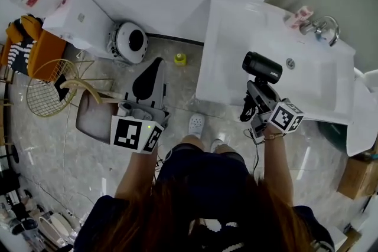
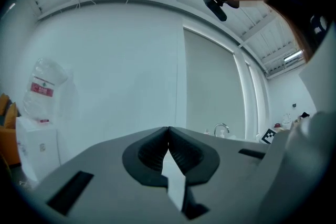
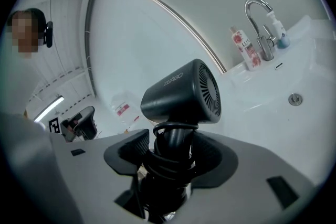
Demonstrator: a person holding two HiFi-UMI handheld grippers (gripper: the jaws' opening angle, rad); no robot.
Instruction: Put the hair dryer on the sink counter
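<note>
The left gripper point(image 1: 155, 68) hung shut and empty, apart from the sink. The right gripper point(image 3: 170, 153) clamped the cord-wrapped handle of the hair dryer point(image 3: 181, 93), which stood above the near edge of the sink counter point(image 1: 233, 32). It seemed best to lower it onto the flat part near the counter's left edge, clear of the basin point(image 1: 310, 77), and only then to release it.

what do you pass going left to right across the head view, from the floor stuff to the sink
gold wire basket → round white device → small yellow object → black hair dryer → faucet
</note>
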